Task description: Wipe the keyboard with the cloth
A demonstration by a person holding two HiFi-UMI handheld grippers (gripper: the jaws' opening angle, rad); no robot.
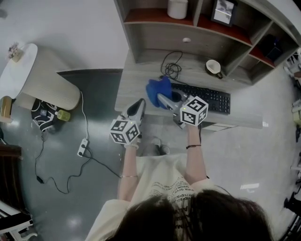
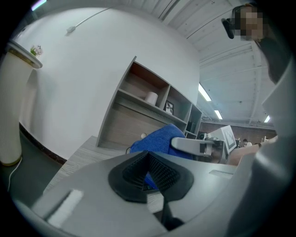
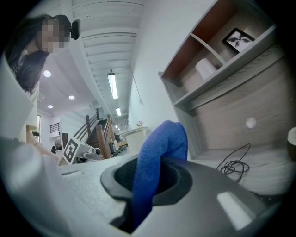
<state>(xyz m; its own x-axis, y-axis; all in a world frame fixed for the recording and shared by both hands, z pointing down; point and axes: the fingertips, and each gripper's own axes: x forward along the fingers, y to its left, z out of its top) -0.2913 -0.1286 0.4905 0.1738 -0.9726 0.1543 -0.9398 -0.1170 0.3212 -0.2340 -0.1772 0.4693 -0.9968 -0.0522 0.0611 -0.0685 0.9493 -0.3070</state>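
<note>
my right tongs (image 1: 163, 98) are clamped on the blue cloth (image 1: 156, 89). in the right gripper view the cloth (image 3: 159, 152) runs up between the pads and flops over in a thick fold. from the head view it hangs bunched over the left end of the keyboard (image 1: 207, 99), near the front edge of the surface (image 1: 136, 77). i can't tell from here whether it is touching the keys yet.

my left tongs (image 1: 139, 104) are closed with nothing in them. they sit just left of the cloth and off the keyboard.

i judge the wipe is only starting. to do it well, i'd lower the right tongs until the loose fold lies flat on the keys, not just its tip. then i'd draw it along the rows toward the far right end in slow, overlapping passes, with light pressure so the keyboard doesn't skid. the left tongs could rest on the near left corner to steady it. the grip should stay firm, because a fold this bulky could slip out.

count: one keyboard, one cloth, two tongs. there's also one coiled cable (image 1: 172, 69) and one cup (image 1: 214, 67) behind the keyboard, and one white jar (image 1: 178, 8) and one picture frame (image 1: 223, 10) on the shelf above.
</note>
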